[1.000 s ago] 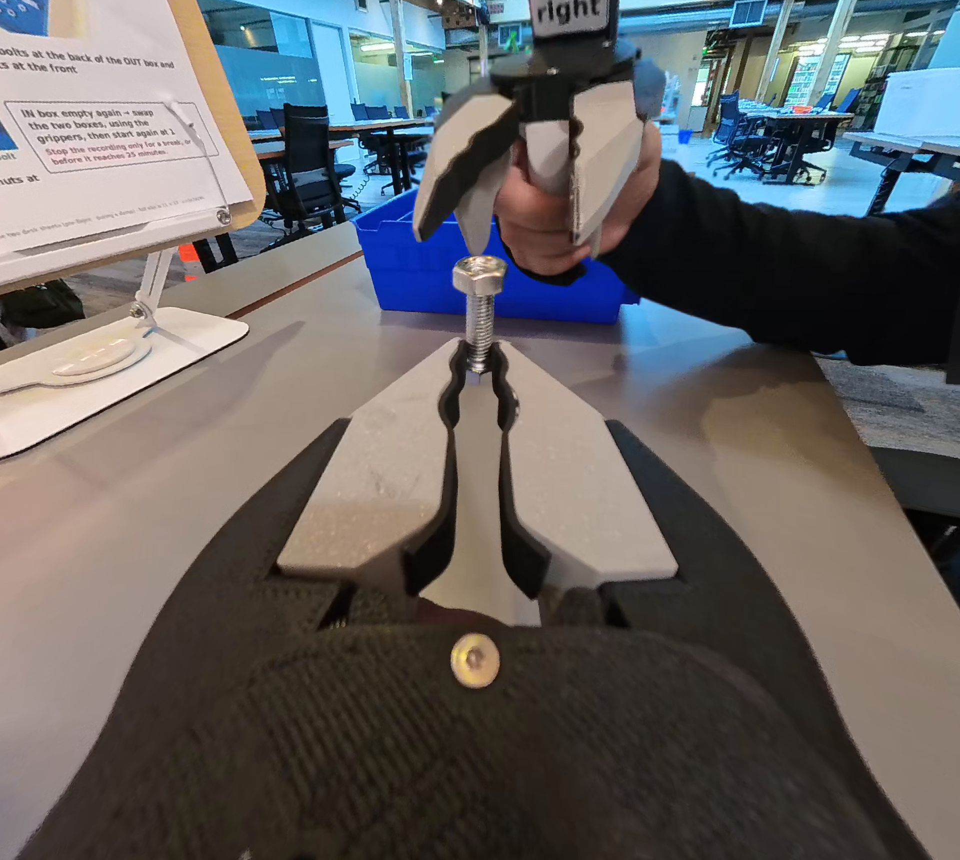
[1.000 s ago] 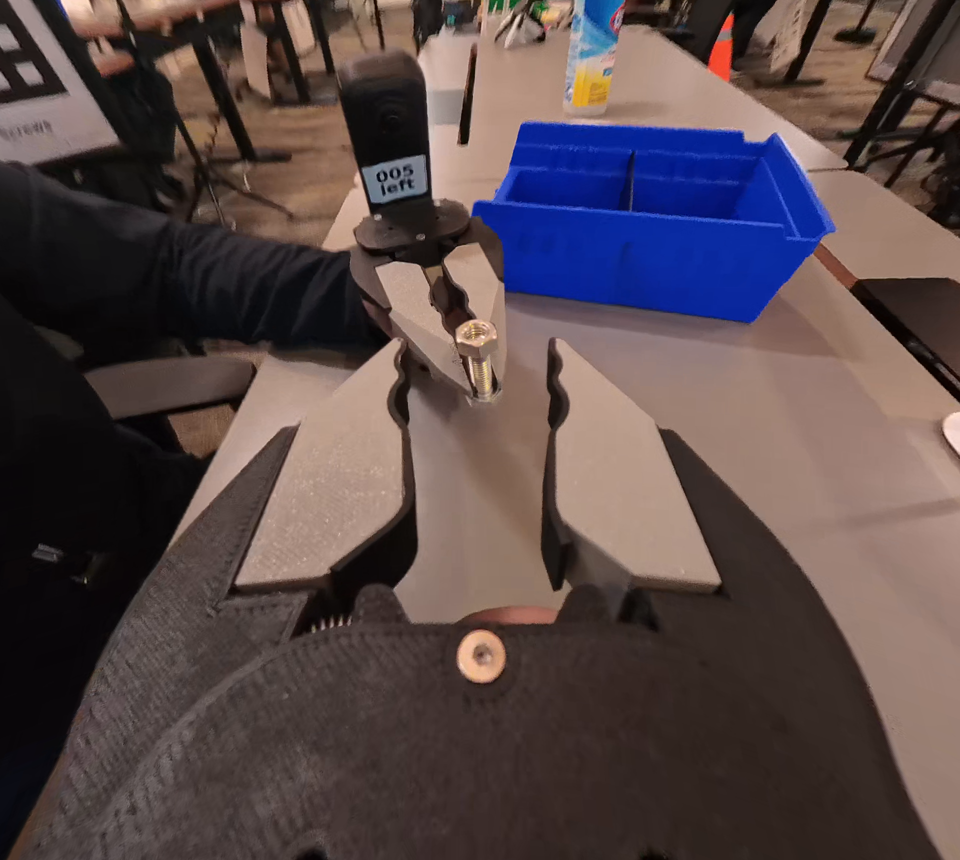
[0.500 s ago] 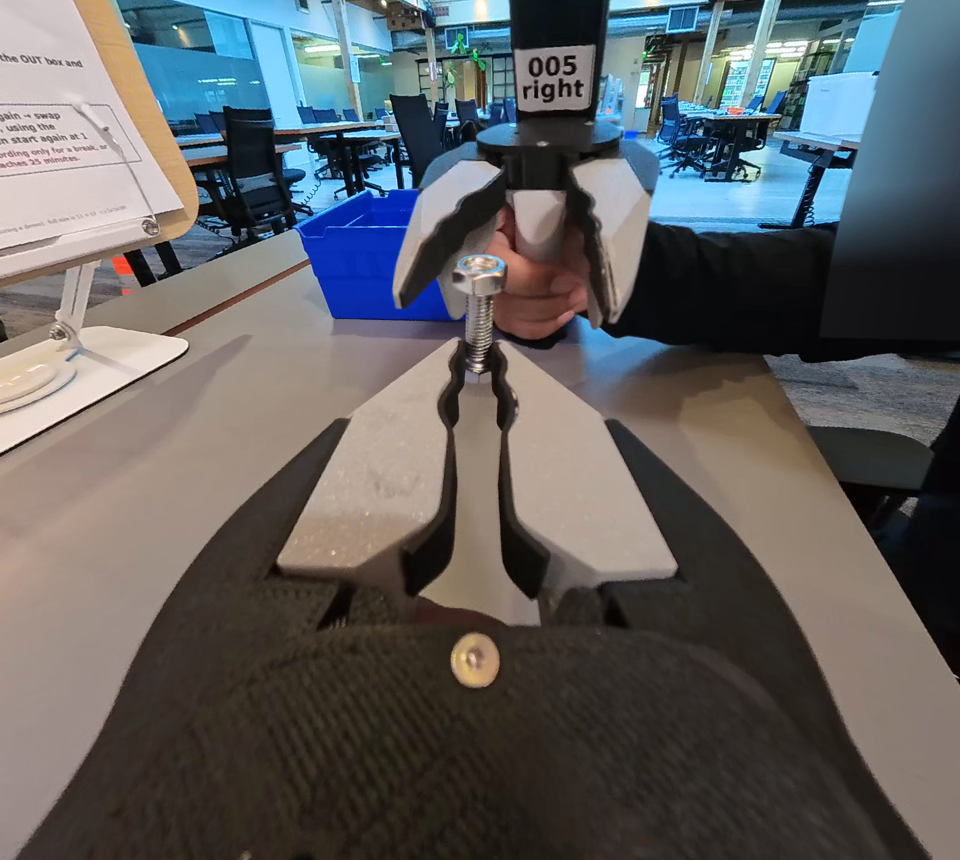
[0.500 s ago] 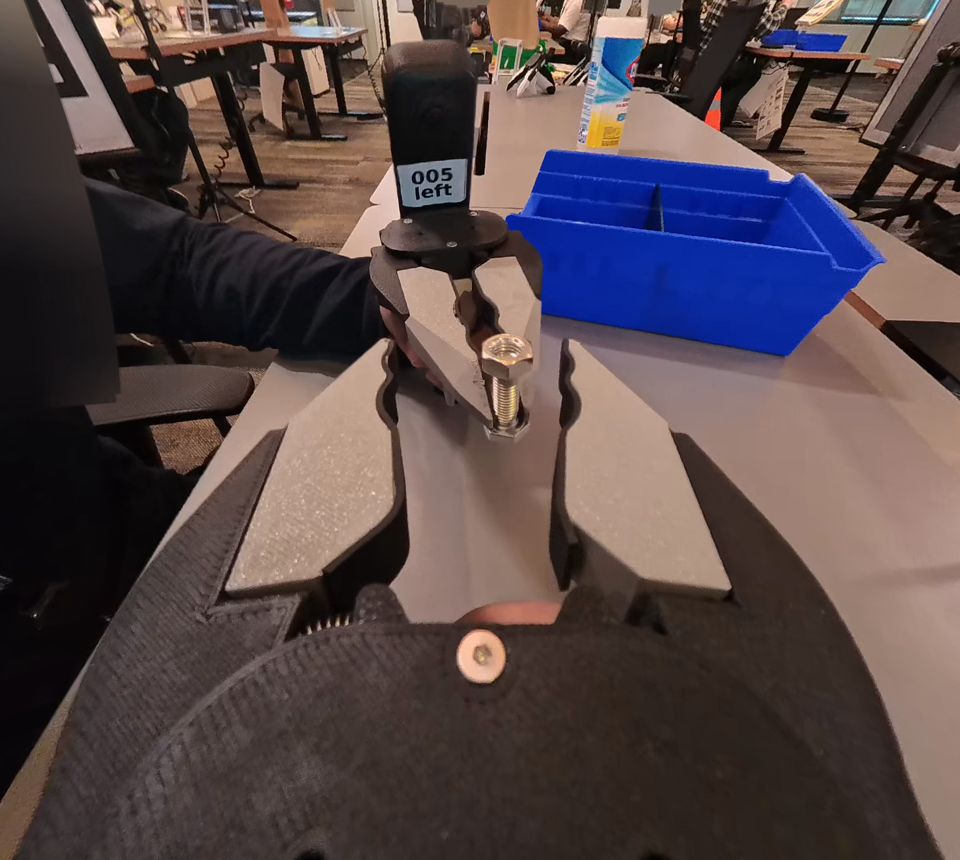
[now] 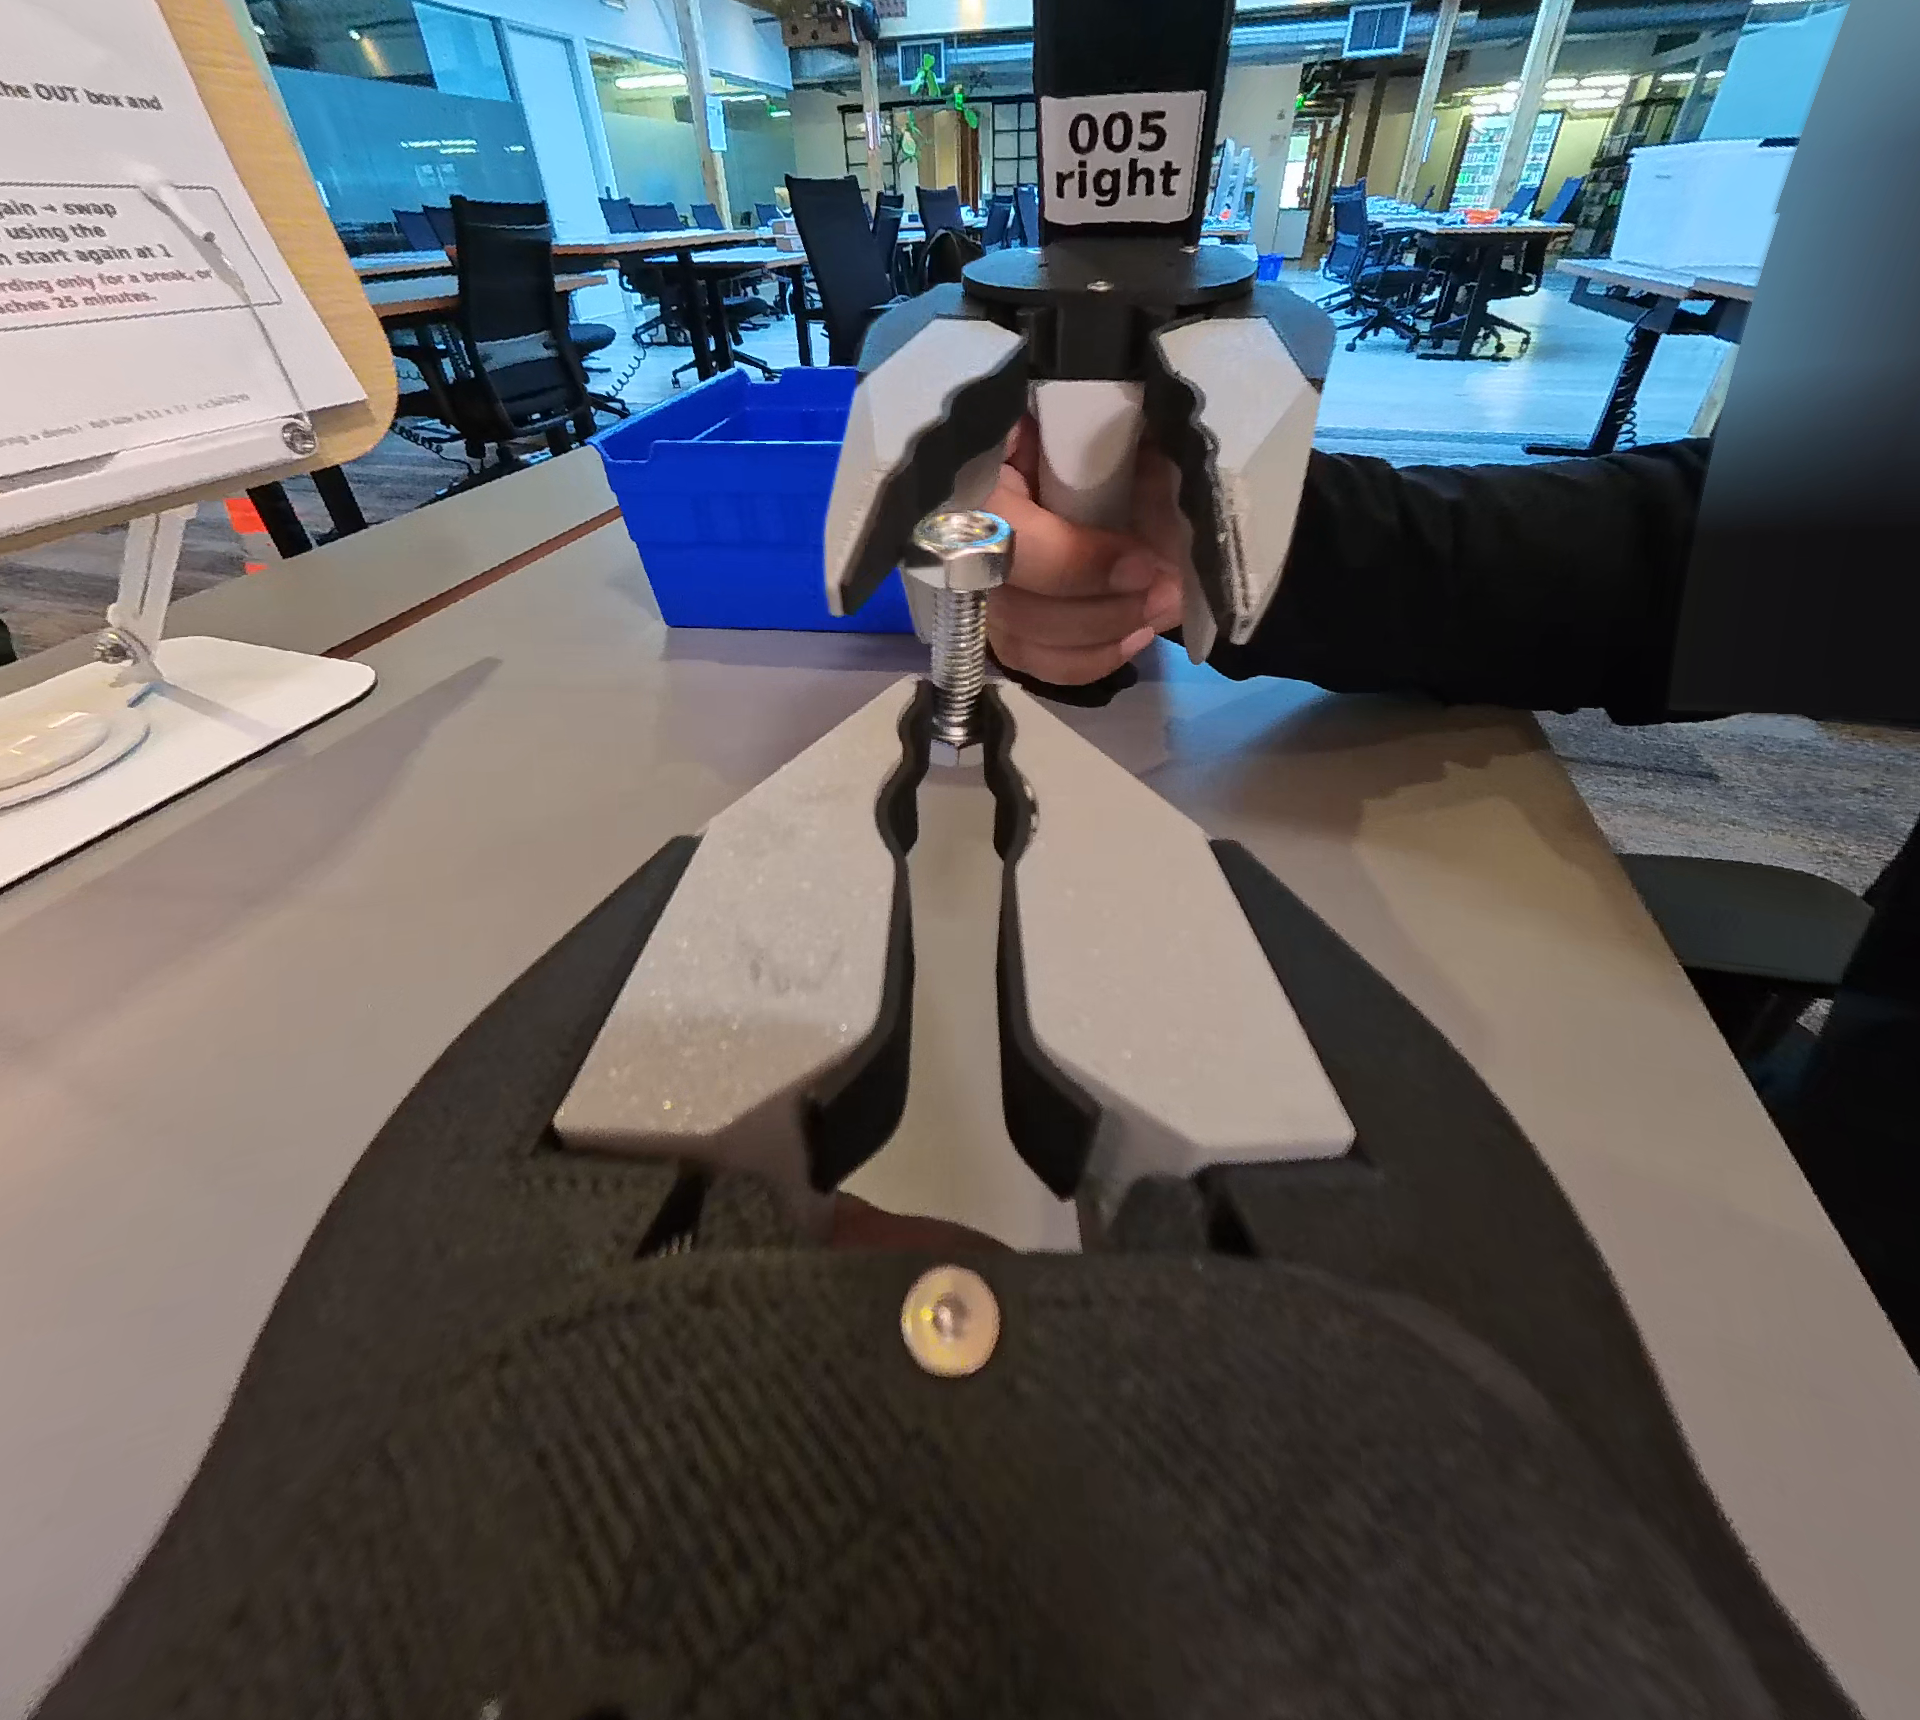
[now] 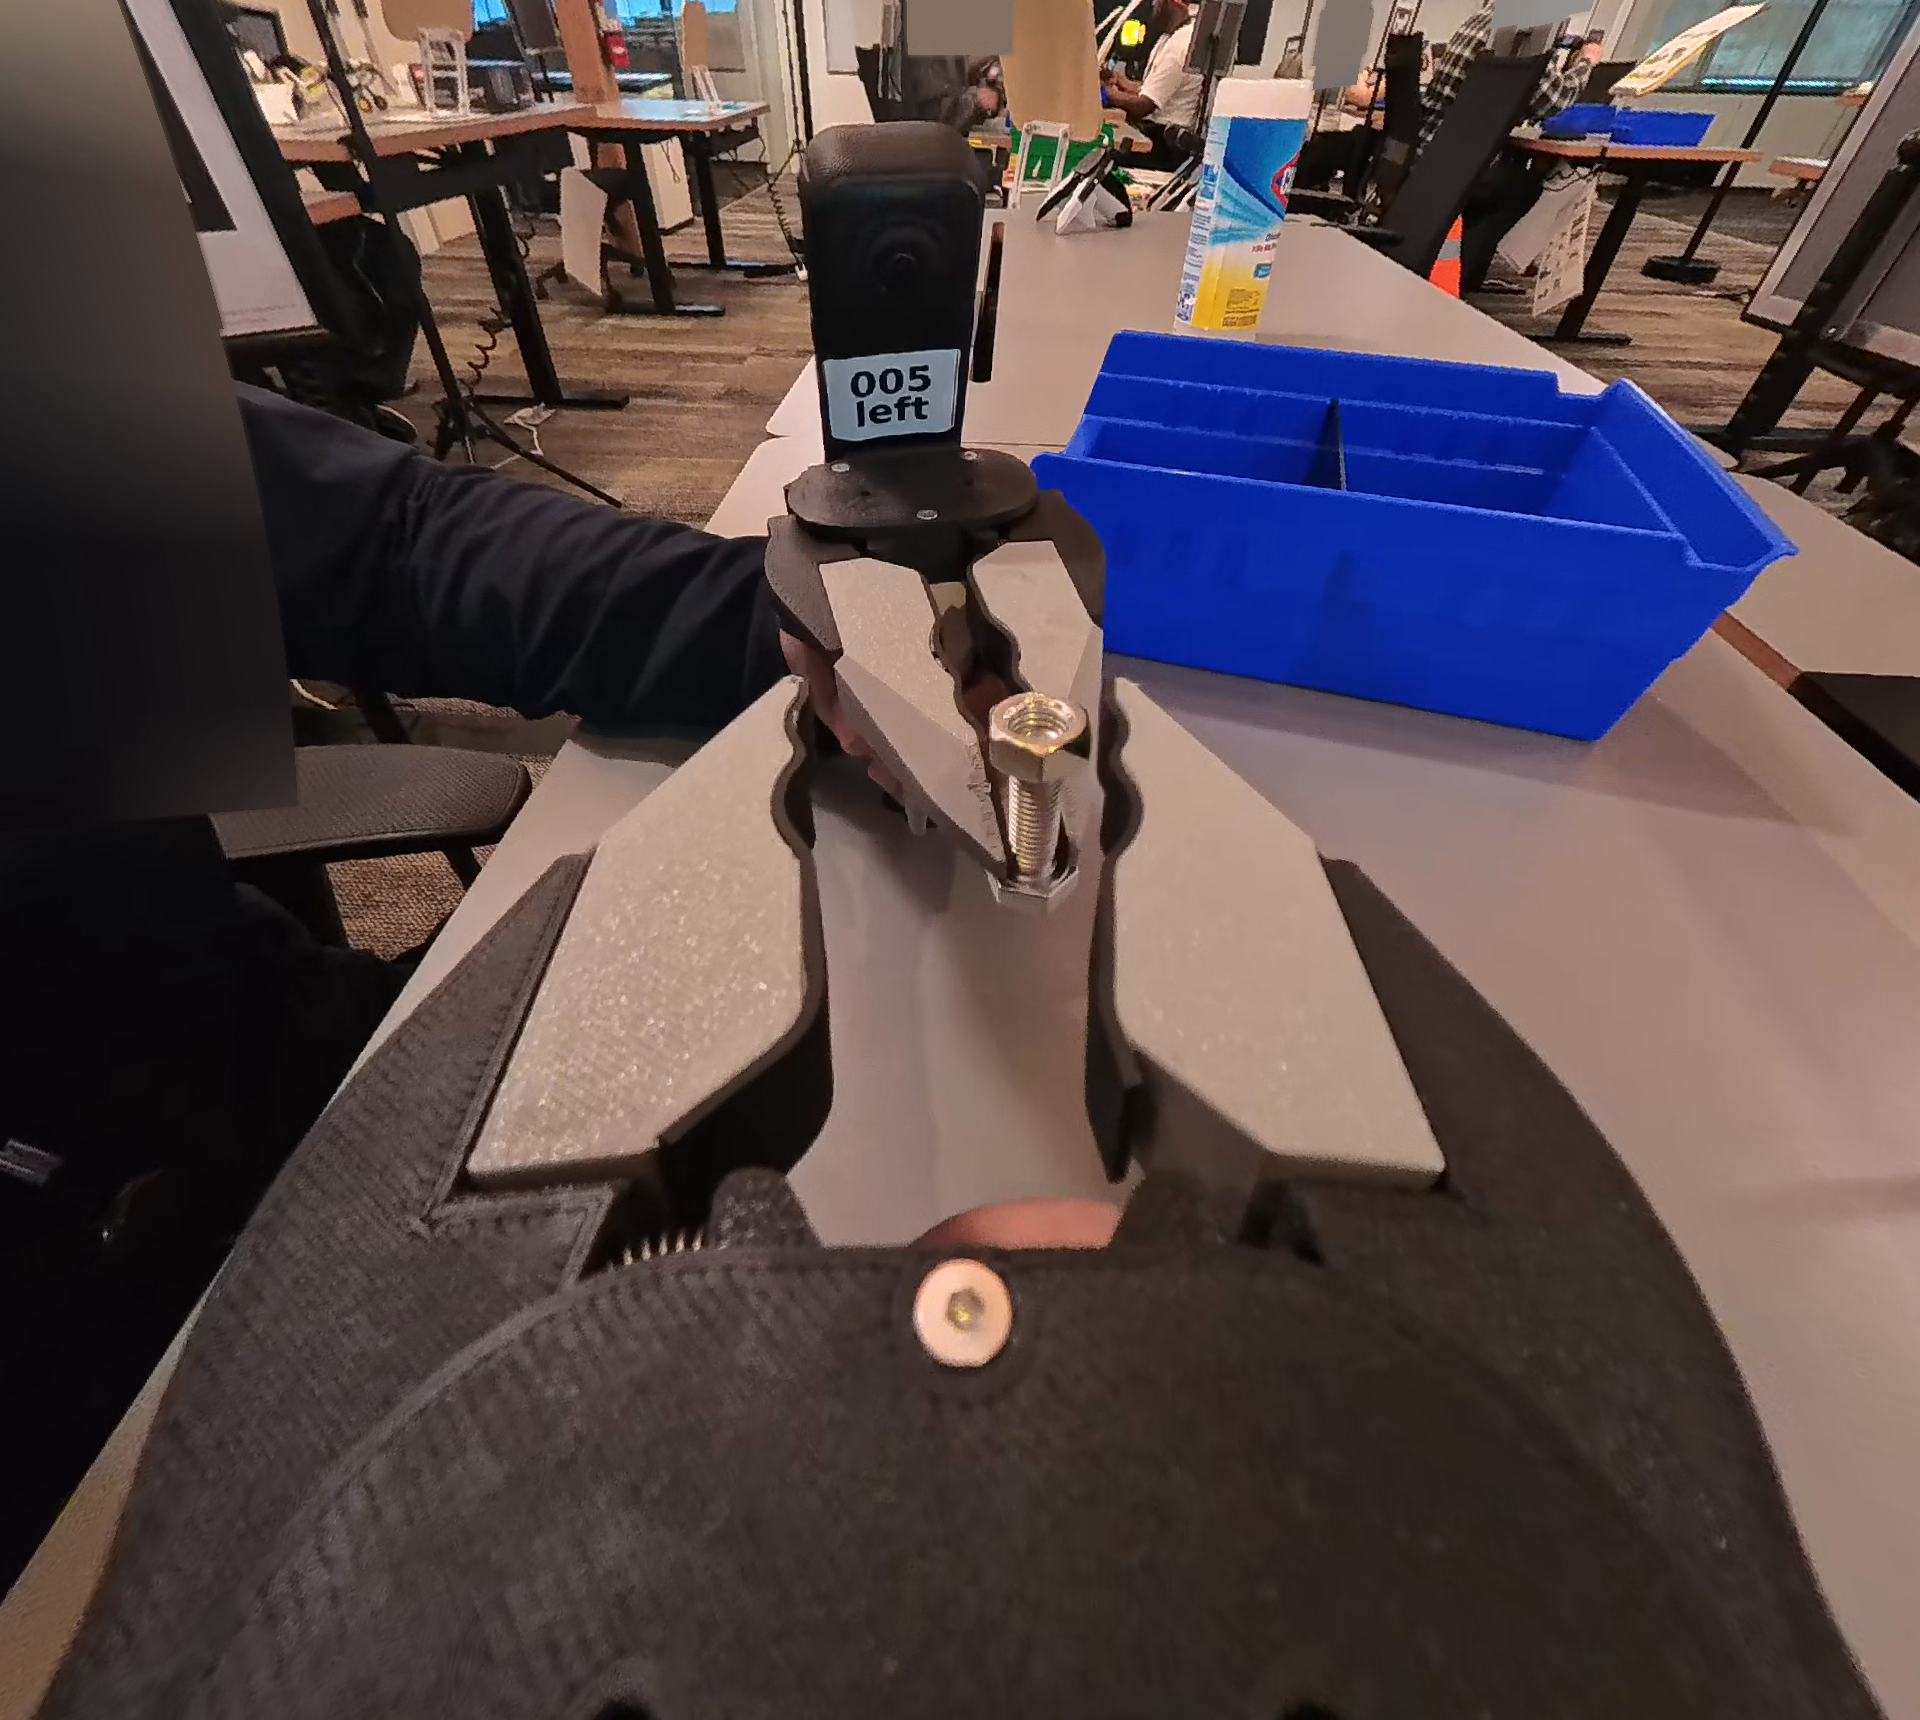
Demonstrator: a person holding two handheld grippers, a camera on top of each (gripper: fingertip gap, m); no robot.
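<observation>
A steel hex bolt stood upright above the grey bench, its hexagonal head at the bottom and a hex nut threaded on at the top of the shank. The left gripper pinched the bolt's lower end, jaws pressed in on the threads just above the head; in the right wrist view that head showed below the fingertips, clear of the bench.

The right gripper faced it from the opposite side, jaws spread wide with the bolt standing between them and nearer its right finger. I could not tell whether that finger touched the nut. In the left wrist view this gripper hung tips-down behind the bolt, its nearer finger just beside the nut, a hand wrapped around the grip and a black sleeve reaching in from the right.

Beyond the bolt a blue plastic bin sat on the bench, split by a divider; what showed of its compartments held nothing I could see, though the floor was hidden by the front wall. Farther back stood a canister of wipes. To the left side, in the left wrist view, a wooden board carrying a printed sheet leaned on a white stand.
</observation>
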